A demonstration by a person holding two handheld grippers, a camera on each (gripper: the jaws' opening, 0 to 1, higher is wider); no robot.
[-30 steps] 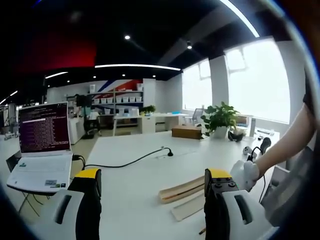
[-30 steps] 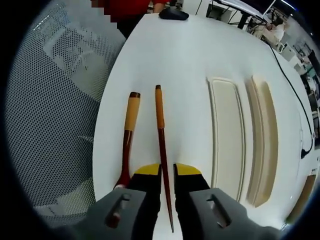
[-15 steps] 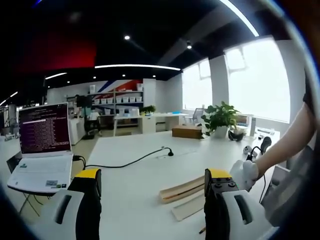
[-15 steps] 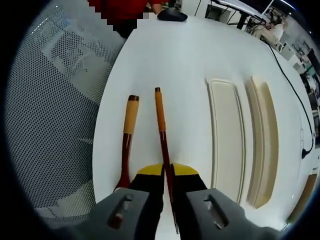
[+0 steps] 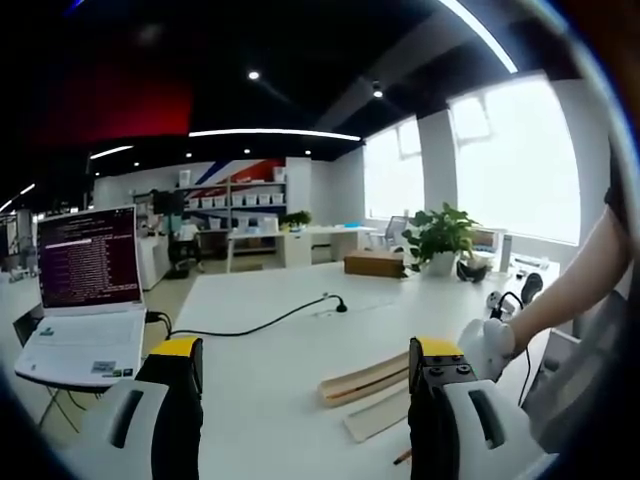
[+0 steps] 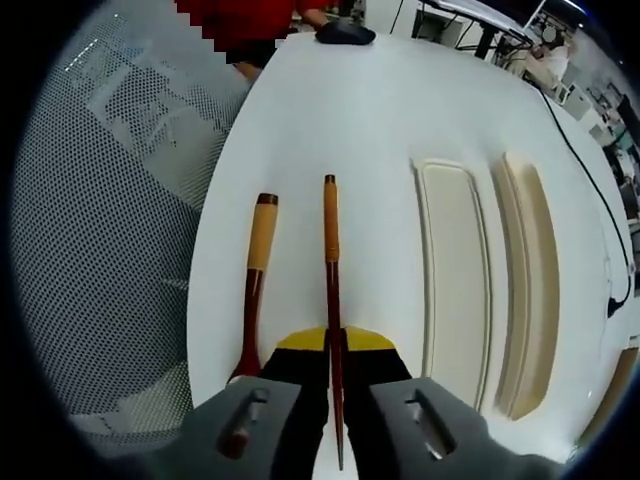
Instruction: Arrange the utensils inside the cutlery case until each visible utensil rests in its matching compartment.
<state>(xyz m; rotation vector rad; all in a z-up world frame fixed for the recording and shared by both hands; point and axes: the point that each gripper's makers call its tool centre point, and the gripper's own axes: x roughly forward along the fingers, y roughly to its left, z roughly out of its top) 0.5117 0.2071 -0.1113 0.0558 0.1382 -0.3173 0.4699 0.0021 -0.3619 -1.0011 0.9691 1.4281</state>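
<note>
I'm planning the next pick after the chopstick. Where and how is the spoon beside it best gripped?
Probably on the spoon's thin dark neck, just below the tan handle sleeve. It lies flat on the white table, parallel to the chopstick in the right gripper, so come straight down with jaws across its width.

We saw an open office: a long white table with a laptop and a potted plant, bright windows, shelving at the far wall, ceiling light strips, and a mesh chair.
</note>
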